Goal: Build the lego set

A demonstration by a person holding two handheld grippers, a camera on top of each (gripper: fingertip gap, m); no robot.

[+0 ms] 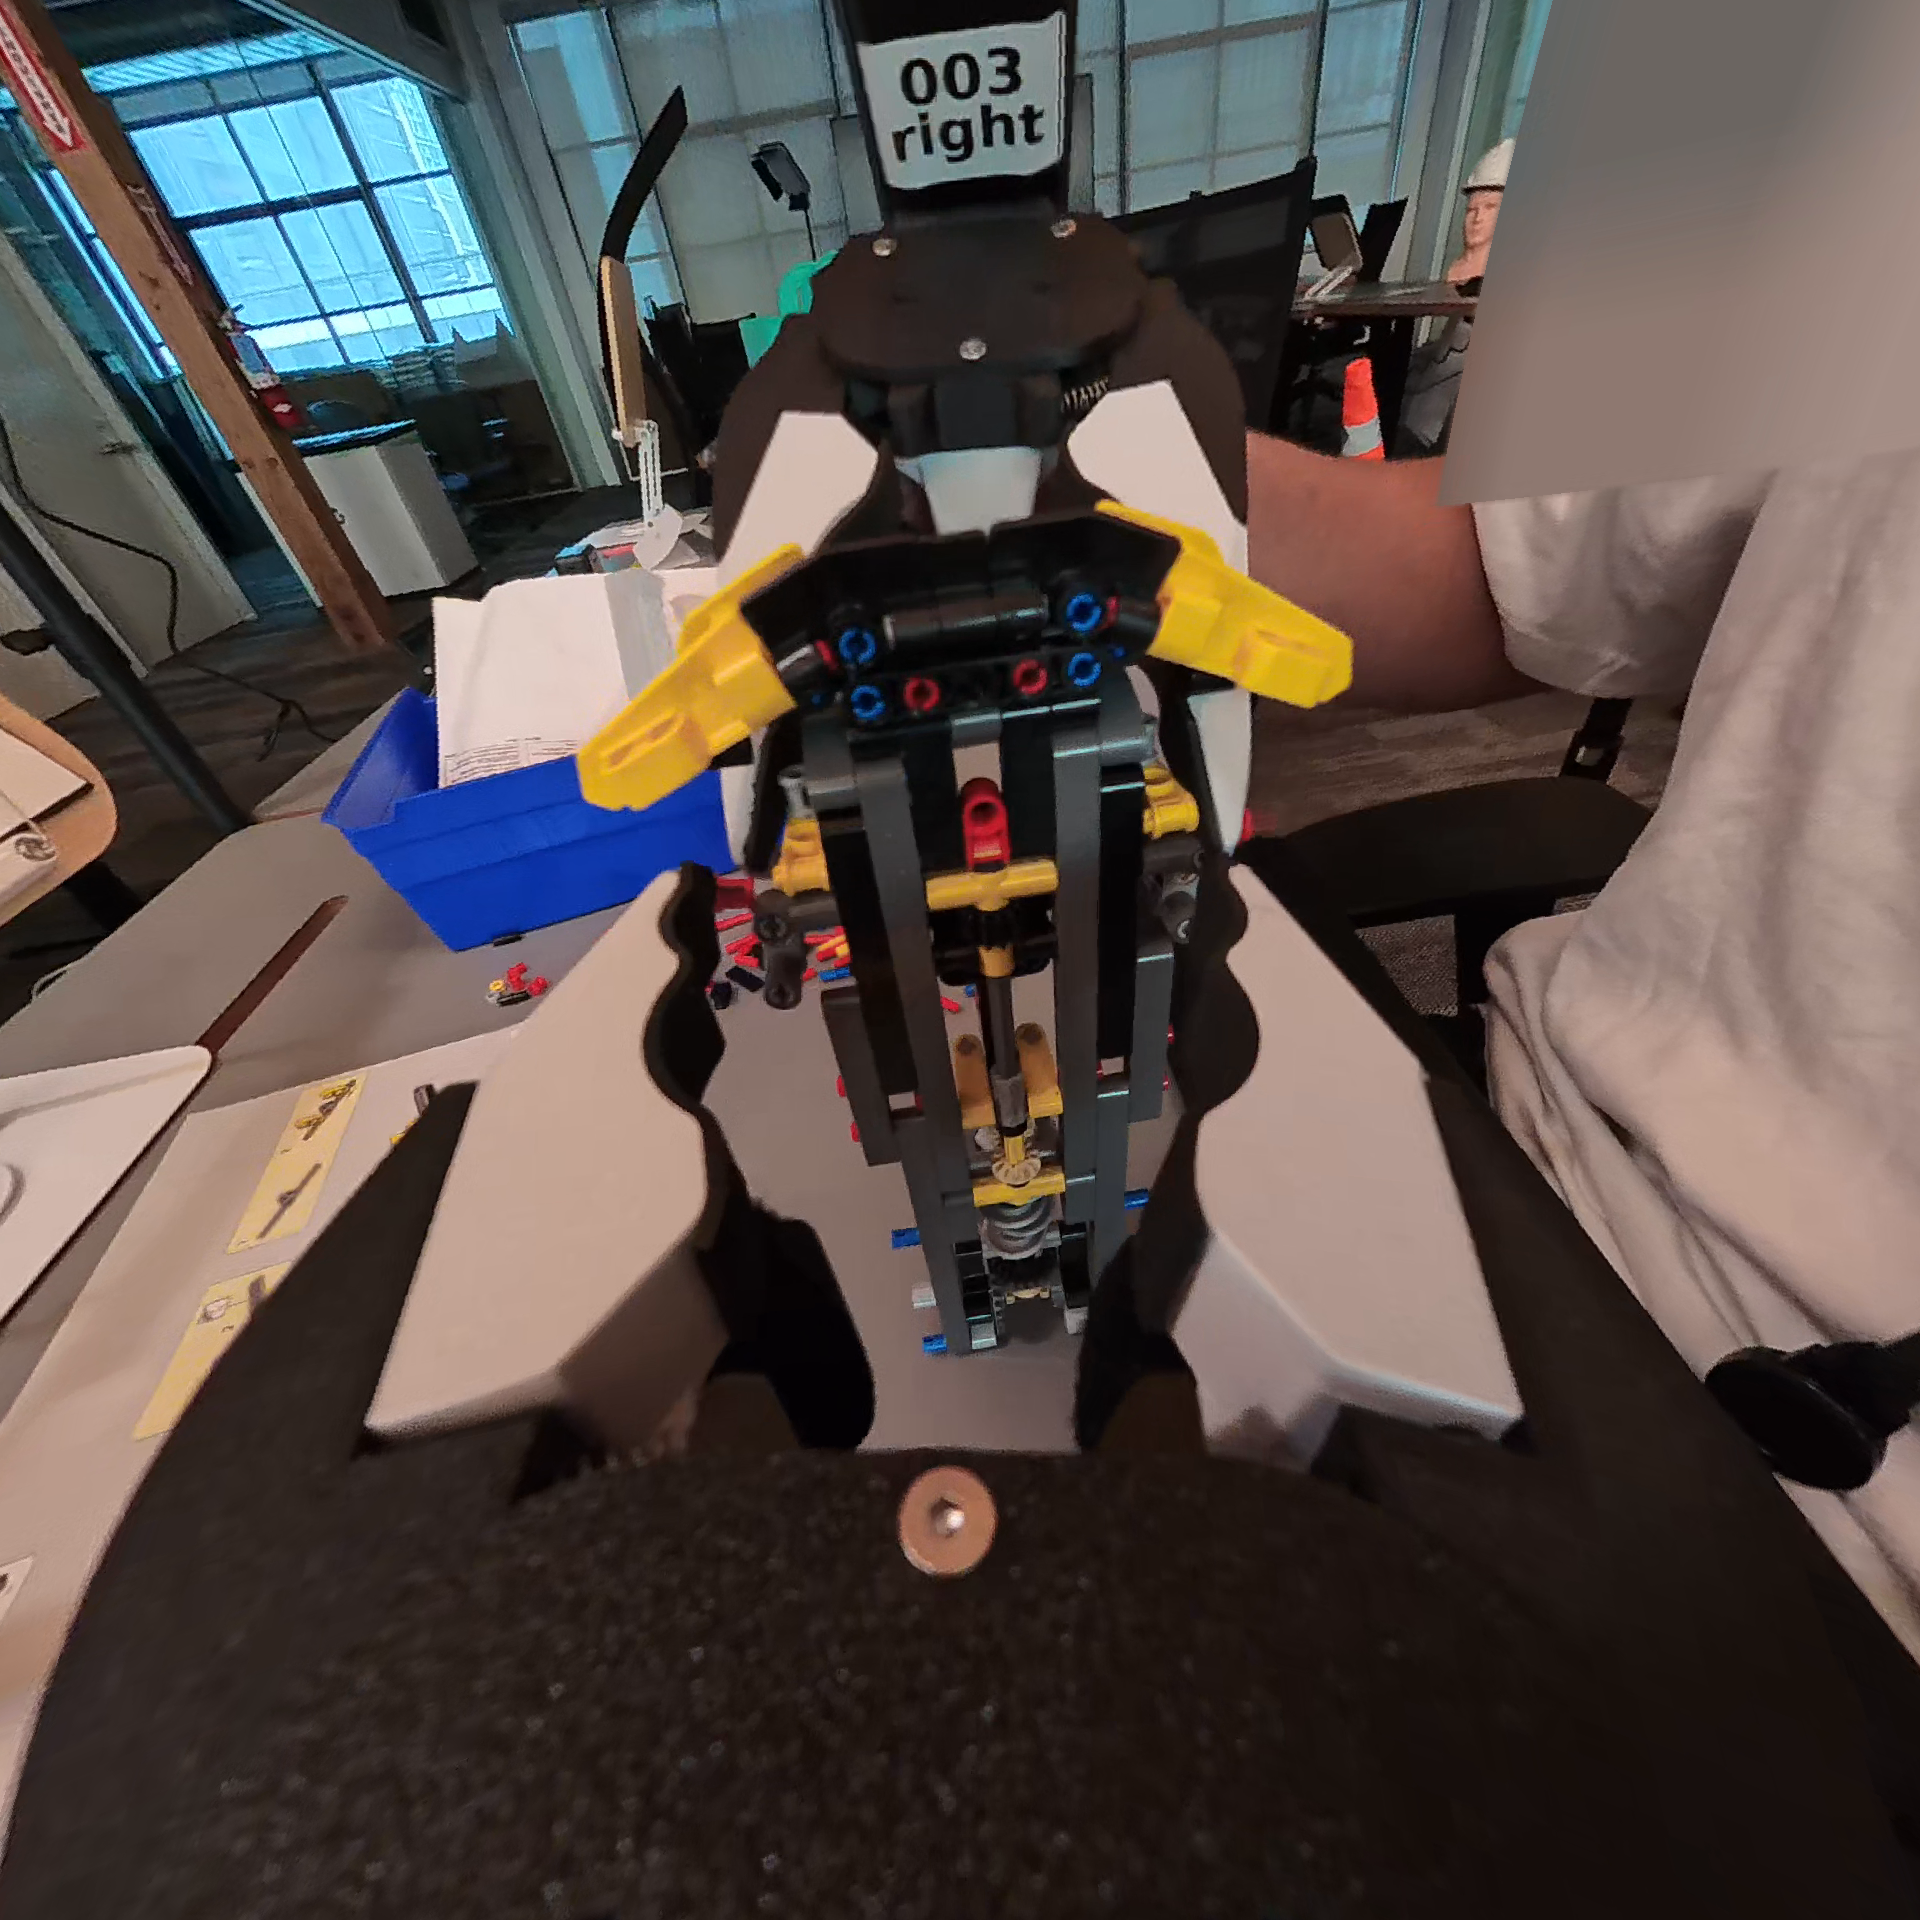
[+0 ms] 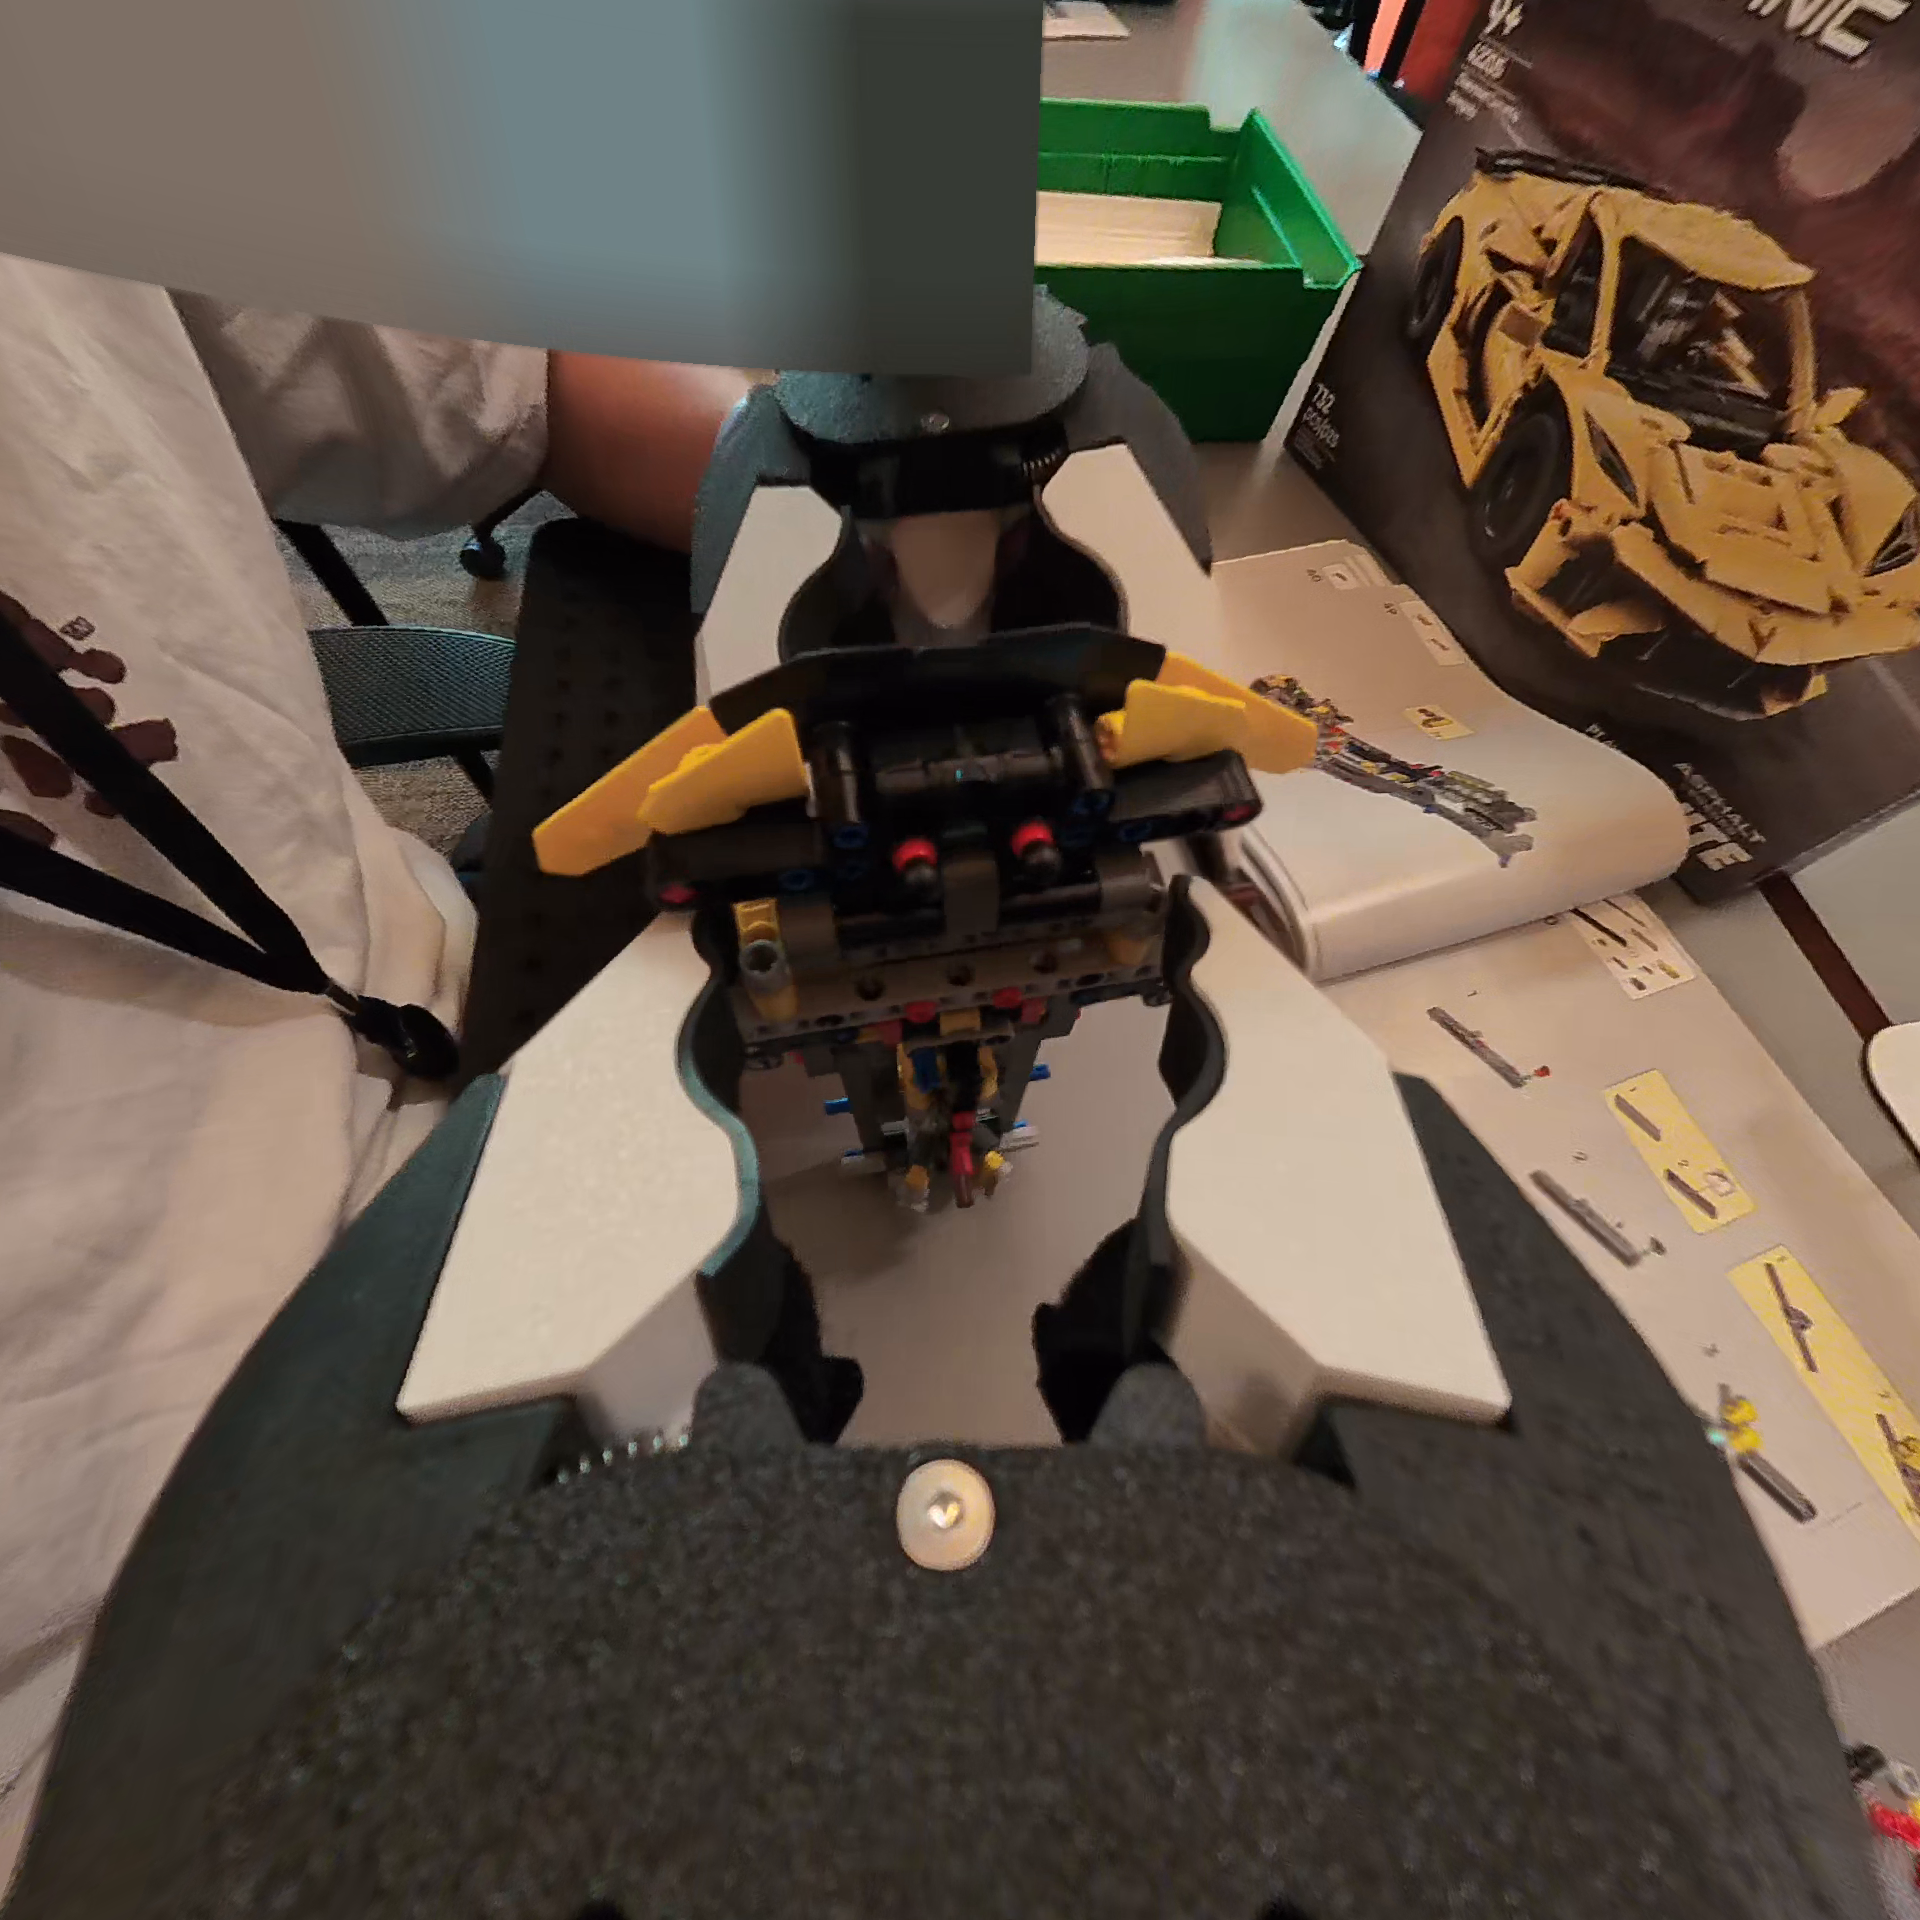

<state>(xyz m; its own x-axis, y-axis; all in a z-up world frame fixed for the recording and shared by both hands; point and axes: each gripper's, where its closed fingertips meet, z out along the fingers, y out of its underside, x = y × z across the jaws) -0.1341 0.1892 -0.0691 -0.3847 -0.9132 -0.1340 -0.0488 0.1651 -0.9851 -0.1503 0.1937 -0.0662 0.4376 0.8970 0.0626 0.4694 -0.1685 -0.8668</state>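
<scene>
A lego chassis [image 1: 1081,935] of dark grey beams, with yellow wing panels [image 1: 675,707] and a black bar at its top, is held upright over the grey table. My left gripper [image 1: 956,904] is shut on its sides just under the wing end. My right gripper [image 1: 987,821] faces it from the far side. In the right wrist view, the right gripper [image 2: 945,925] is shut on the chassis [image 2: 966,769] below the yellow wings [image 2: 717,779]. The left gripper's fingers [image 2: 748,561] show behind the black bar, their tips hidden. The lower end of the chassis points at the table.
A blue bin [image 1: 499,831] and loose small pieces [image 1: 514,982] lie behind the chassis. Instruction sheets [image 2: 1662,1143], an open booklet [image 2: 1455,831], the set's box [image 2: 1662,416] and a green bin [image 2: 1195,312] are on the table. A person in a white shirt [image 1: 1714,935] sits close by. My two grippers' fingertips are within a few centimetres of each other.
</scene>
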